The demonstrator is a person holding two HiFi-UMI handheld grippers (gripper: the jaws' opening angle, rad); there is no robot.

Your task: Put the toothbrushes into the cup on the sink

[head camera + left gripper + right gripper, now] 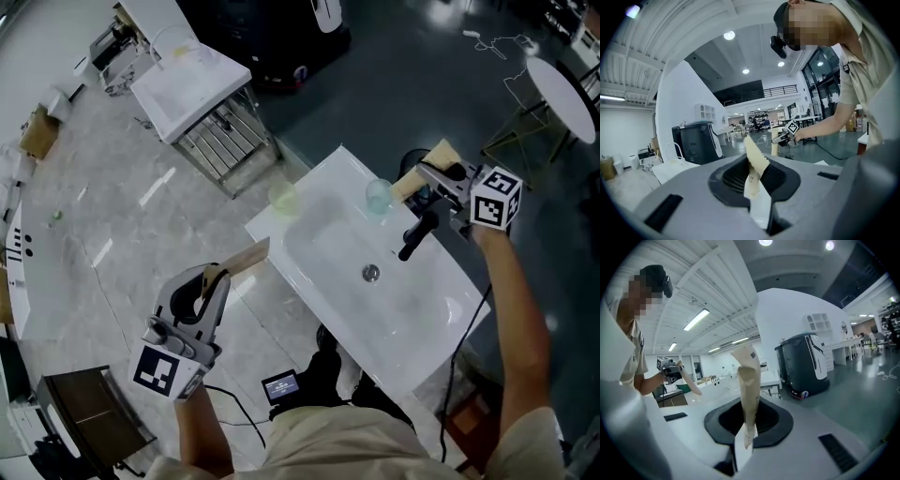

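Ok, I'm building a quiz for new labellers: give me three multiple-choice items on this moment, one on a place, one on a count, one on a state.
1. Where is the black tap? A) on the sink, near the right tongs B) on the floor C) on a shelf
2. How many cups stand on the sink? A) none B) two C) five
3. How are the tongs? A) both open, empty B) each shut on a wrapped toothbrush C) both shut, empty
Key: 1 A, it rises from the sink's rim; 2 B, one yellowish, one bluish; 3 B, the left tongs pinch one, the right tongs the other.
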